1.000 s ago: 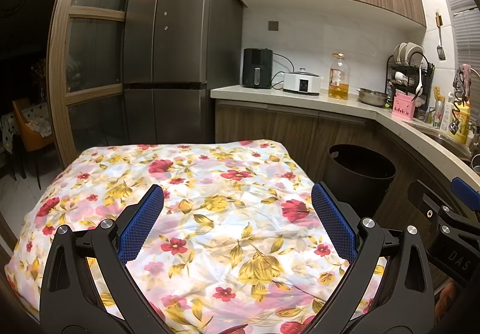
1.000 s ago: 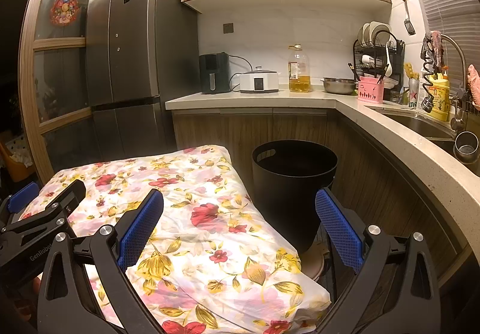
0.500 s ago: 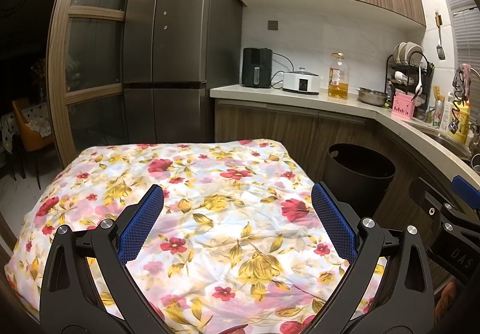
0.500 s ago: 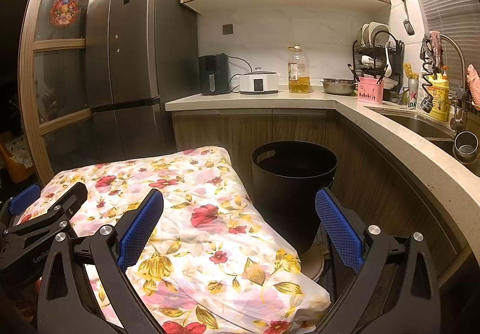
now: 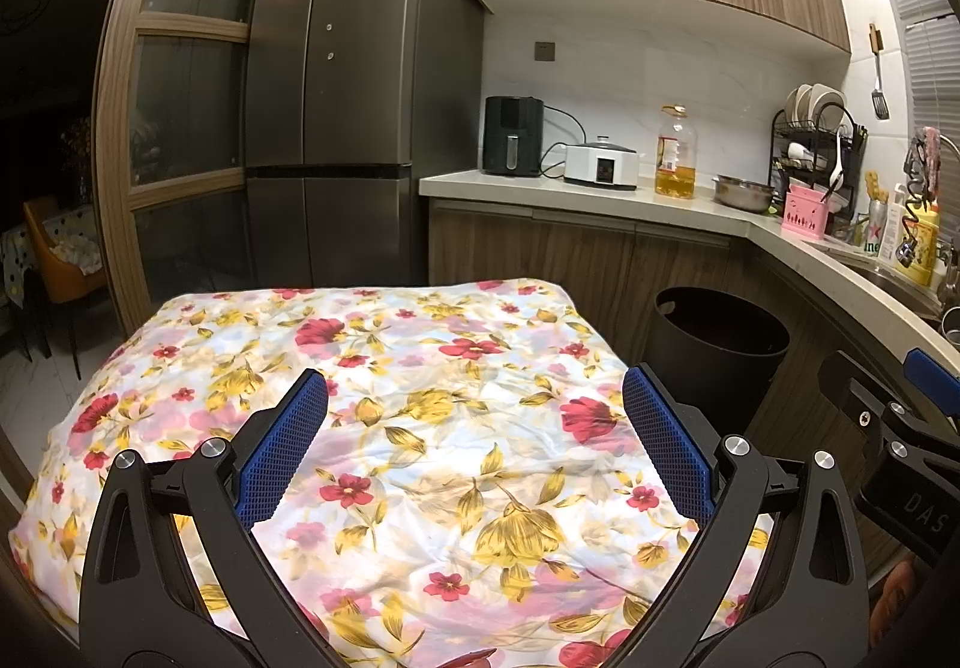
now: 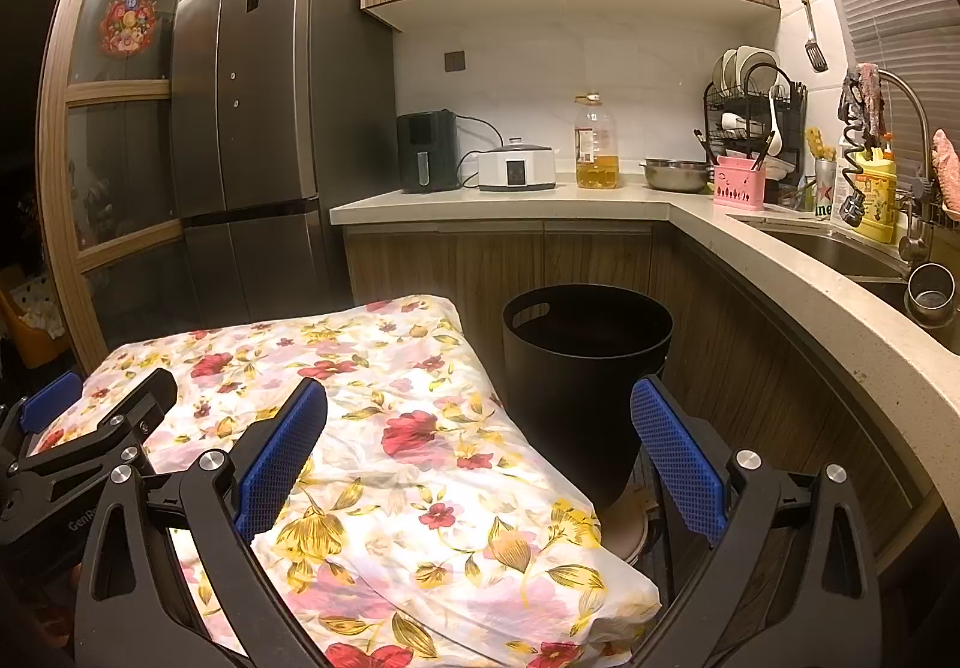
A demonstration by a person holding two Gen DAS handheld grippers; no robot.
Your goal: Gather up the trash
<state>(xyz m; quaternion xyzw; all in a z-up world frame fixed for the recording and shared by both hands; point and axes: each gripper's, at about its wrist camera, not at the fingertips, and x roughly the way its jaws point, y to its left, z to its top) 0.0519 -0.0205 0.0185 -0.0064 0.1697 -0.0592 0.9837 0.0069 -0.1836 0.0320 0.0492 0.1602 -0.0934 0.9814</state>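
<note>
Grippers hover level over the floral-covered tabletop [image 5: 420, 368], side by side. Left gripper [image 5: 474, 449] and right gripper [image 6: 480, 452] both gape wide, holding nothing. Only the right view shows the sink [image 6: 840, 248] at 3 o'clock. The black trash bin [image 6: 585, 368] stands just beside the tabletop's right edge.

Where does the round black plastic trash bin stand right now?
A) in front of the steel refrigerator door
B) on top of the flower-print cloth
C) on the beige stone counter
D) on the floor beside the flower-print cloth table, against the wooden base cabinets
D: the round black plastic trash bin stands on the floor between the flower-print cloth table and the wooden base cabinets.
</note>
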